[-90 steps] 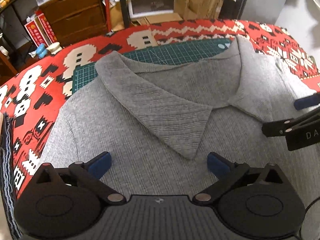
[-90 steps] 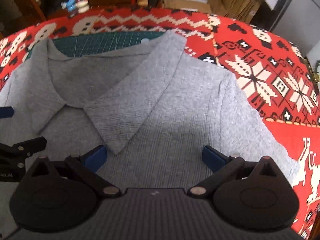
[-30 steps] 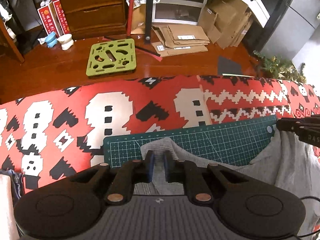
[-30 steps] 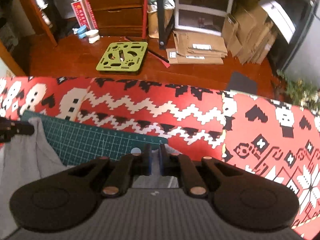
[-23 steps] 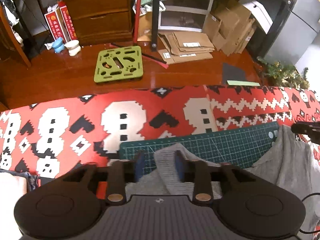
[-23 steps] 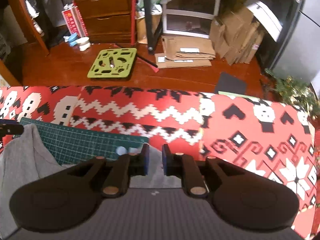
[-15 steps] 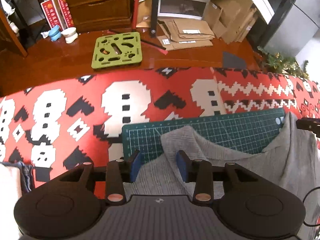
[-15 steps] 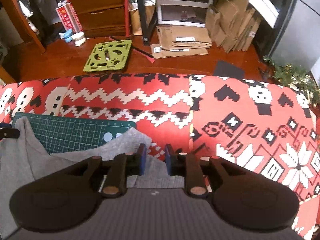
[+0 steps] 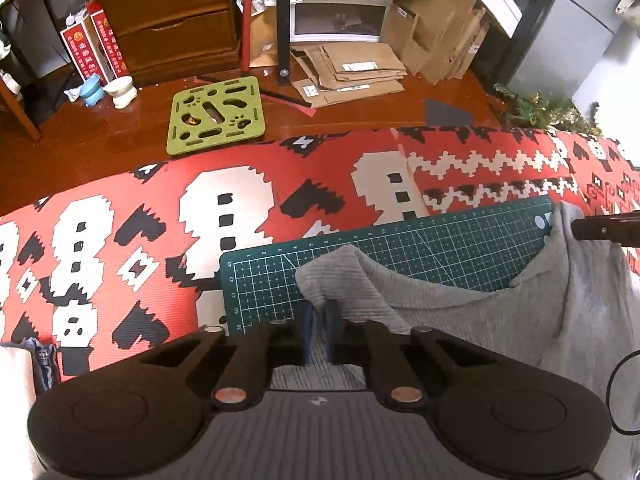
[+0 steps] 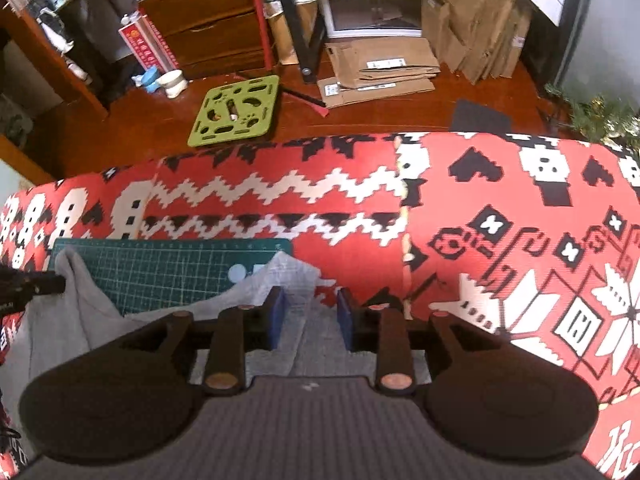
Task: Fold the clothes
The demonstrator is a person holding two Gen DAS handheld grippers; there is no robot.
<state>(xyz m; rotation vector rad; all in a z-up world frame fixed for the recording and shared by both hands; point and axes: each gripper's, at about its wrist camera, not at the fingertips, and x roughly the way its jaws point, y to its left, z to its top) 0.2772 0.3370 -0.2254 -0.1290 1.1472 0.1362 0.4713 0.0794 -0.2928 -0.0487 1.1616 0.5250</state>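
Observation:
A grey knit sweater (image 9: 460, 312) with a wide collar lies over a green cutting mat (image 9: 400, 248) on a red patterned table cover (image 9: 120, 240). My left gripper (image 9: 319, 312) is shut on the sweater's left collar corner, and a fold of fabric bulges above the fingertips. In the right wrist view my right gripper (image 10: 310, 304) stands open, its blue pads (image 10: 276, 320) either side of the sweater's (image 10: 100, 320) right corner near the mat's (image 10: 160, 268) edge. Each gripper's tip shows at the edge of the other's view.
Beyond the table's far edge is a wooden floor with a green perforated mat (image 9: 216, 114), flattened cardboard (image 9: 352, 72), pet bowls (image 9: 120, 90) and a wooden drawer unit (image 9: 172, 20). Folded blue and white cloth (image 9: 36, 356) lies at the table's left.
Both grippers moved from the sweater's chest to its top corners. In the last half second the left gripper shut on the collar corner and the right gripper opened wider.

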